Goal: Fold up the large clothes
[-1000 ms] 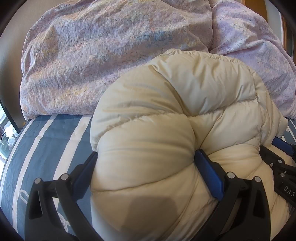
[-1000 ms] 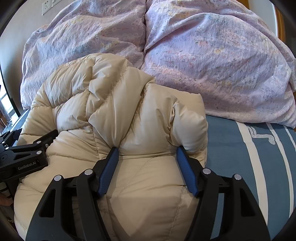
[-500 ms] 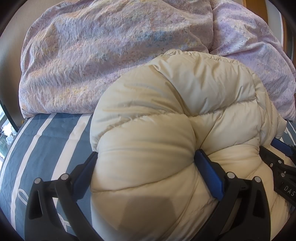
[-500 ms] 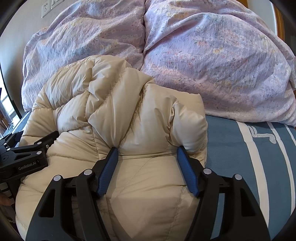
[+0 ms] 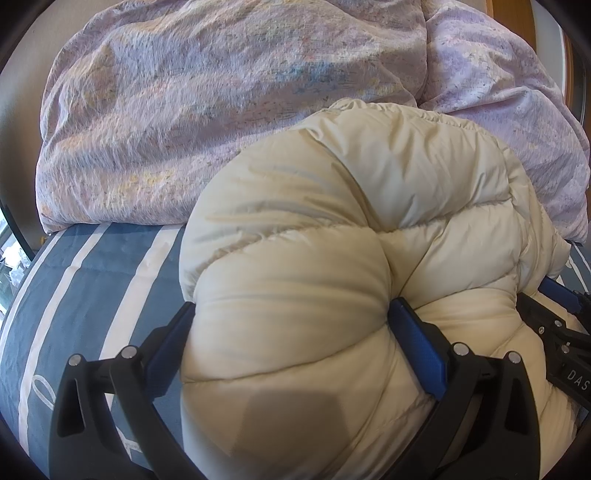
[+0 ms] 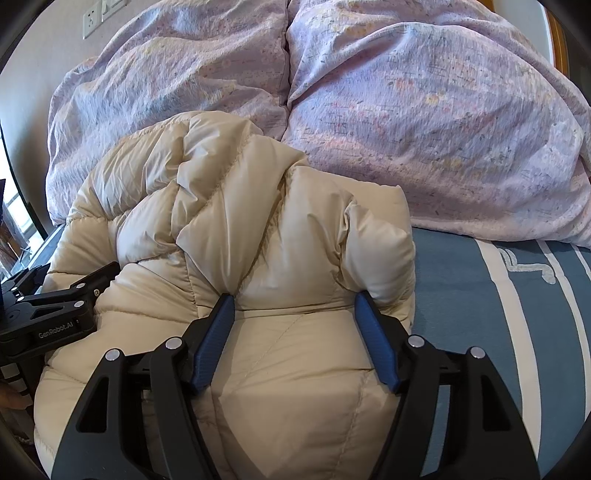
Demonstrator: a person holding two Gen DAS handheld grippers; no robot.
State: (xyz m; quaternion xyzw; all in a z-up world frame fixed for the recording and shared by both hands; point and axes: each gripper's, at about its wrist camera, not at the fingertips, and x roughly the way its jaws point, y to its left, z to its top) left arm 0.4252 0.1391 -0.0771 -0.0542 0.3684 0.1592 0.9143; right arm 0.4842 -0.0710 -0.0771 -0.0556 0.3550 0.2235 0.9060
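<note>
Two grippers work on a bed (image 6: 480, 295), the landmark for everything in view: its blue cover with broad white stripes runs across the lower part of both pictures. At the head of the bed, against a pale wall (image 6: 33, 74), lies a large, rumpled lilac duvet (image 6: 424, 129) with a faint speckled print, heaped in two mounds that meet at a deep crease. A white socket plate (image 6: 101, 16) sits on the wall above the duvet's left mound. At the bed's left edge a bright window strip (image 5: 9, 266) shows, and at its right edge a band of orange wood (image 5: 532, 33).

In the middle of the bed, its far end touching the duvet, rests a cream quilted puffer jacket (image 5: 332, 229), bunched into a thick roll.

Left gripper (image 5: 291, 328) is clenched on the jacket's left end: its blue pads (image 5: 417, 339) dig into the padding, which bulges out between and over them. Right gripper (image 6: 295, 321) grasps the jacket's right end the same way, blue pads (image 6: 214, 339) pressed into the fabric on both sides, with a fold of stuffing puffed over the right one. Each gripper's black frame is visible at the side of the other's view.
</note>
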